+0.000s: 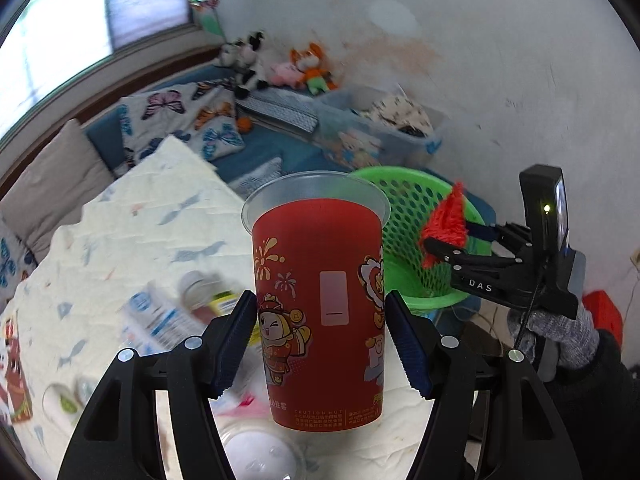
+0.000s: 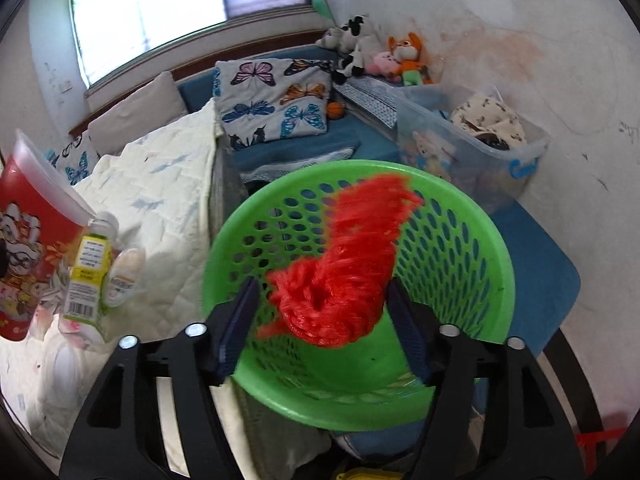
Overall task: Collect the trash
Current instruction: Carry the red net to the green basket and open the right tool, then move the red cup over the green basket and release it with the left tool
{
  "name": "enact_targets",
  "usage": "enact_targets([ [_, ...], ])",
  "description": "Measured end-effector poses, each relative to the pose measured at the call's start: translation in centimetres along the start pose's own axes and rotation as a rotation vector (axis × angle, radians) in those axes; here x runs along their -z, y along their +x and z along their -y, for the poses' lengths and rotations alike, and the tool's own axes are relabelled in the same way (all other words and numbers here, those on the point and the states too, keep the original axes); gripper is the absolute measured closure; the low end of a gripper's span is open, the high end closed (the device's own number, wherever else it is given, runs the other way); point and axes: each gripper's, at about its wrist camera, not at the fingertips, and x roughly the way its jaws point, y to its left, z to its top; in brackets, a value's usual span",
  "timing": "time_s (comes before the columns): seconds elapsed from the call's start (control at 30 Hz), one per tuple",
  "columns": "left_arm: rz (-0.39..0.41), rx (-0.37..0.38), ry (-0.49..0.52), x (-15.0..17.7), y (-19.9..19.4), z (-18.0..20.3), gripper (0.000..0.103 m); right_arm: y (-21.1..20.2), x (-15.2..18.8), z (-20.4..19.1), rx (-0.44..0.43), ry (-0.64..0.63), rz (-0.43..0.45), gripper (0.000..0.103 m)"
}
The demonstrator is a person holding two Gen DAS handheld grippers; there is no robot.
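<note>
The left gripper (image 1: 320,336) clamps a red cup (image 1: 320,304) above the bed (image 1: 132,216). The right gripper (image 2: 320,316) stands parted around red netting (image 2: 340,272) over the green basket (image 2: 460,248).

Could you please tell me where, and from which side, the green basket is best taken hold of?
Take the green basket by its rim at the near edge, coming from above with one finger inside the wall and one outside. Its mouth looks too wide to span, while the perforated wall is thin and the open top faces this way. The red mesh hangs over it, so let that clear first.
</note>
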Motion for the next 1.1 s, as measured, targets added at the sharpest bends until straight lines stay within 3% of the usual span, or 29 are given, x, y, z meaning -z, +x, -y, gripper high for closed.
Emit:
enact_targets([
  [0.5, -0.214, 0.018, 0.146, -4.4, 9.8, 6.2, 0.039, -2.1, 1.4, 3.9, 0.028, 0.054, 0.030, 0.029],
  [1.0, -0.344, 0.041, 0.080, -7.1, 16.6, 8.3, 0.038, -3.7, 2.4, 5.3, 0.023, 0.106, 0.059, 0.026],
  [1.1, -0.343, 0.056, 0.056, -6.9, 16.5, 8.0, 0.027, -3.8, 2.5, 5.6, 0.024, 0.112, 0.056, 0.026],
])
